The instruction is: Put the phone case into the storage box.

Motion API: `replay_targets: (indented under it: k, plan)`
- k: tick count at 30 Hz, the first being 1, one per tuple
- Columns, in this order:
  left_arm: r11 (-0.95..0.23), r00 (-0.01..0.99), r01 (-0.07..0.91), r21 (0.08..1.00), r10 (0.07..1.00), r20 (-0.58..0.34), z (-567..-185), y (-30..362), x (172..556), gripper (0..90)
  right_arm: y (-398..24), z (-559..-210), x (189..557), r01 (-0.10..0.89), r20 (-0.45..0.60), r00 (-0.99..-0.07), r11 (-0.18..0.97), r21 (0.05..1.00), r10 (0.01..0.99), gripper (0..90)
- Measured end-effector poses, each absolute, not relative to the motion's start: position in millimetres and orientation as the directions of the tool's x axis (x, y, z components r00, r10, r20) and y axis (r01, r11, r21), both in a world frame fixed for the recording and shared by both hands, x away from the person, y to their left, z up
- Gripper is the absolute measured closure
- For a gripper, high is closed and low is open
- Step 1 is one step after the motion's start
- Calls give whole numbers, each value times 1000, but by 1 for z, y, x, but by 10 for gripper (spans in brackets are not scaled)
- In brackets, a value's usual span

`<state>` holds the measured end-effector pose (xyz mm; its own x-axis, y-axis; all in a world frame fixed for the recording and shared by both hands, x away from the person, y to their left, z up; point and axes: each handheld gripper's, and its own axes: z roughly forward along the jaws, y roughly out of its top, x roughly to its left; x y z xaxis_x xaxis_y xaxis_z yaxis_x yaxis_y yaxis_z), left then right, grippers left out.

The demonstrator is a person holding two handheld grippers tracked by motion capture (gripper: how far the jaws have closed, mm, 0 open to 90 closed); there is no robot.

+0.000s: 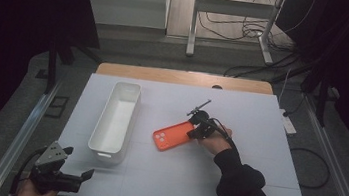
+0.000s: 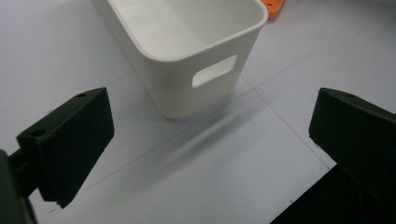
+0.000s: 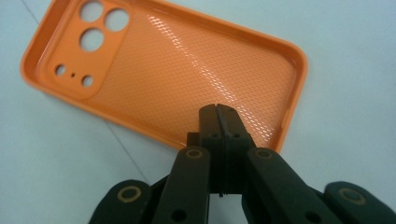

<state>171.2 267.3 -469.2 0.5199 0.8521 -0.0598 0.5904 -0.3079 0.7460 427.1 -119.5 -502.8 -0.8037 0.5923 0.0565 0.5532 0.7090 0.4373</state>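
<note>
White table (image 1: 252, 188) held a long white bin (image 1: 116, 116) left of centre, open side up, nothing seen inside. Orange phone case (image 1: 174, 135) lay flat just right of the bin, apart from it, inner side up, camera holes toward the near-left corner.

Right gripper (image 1: 198, 129) sat at the far-right end of the case. In the right gripper view its jaws were clamped together, pad to pad, over the inside floor of the case (image 3: 187, 60) near the long rim; could not tell whether the rim was pinched between them or they just pressed on top. It looked like nothing was actually gripped.

Left gripper (image 1: 77, 179) rested low at the near-left table edge, jaws spread wide, holding nothing, pointed at the bin's handle slot (image 2: 215, 71).

Risks, as I judged them:
- Closed jaws pushing the case would slide it rather than lift it; the thin, slick shell could skate on the smooth table and spin.
- Any pinch on the shallow rim would be thin; the case could flex and pop out mid-carry, dropping short of the bin.
- A sideways shove could knock the case into the bin wall, and the light bin might shift.
- Left gripper was well away, so nothing steadied the bin.
</note>
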Motion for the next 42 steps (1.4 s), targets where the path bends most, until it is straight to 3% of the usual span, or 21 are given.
replay_targets:
  k: [42]
  plan:
    - [-316, 525, 588, 745, 849, -55, -469, 266, 172, 8, -132, -501, 362, 506, 128, -854, 748, 429, 504, 894]
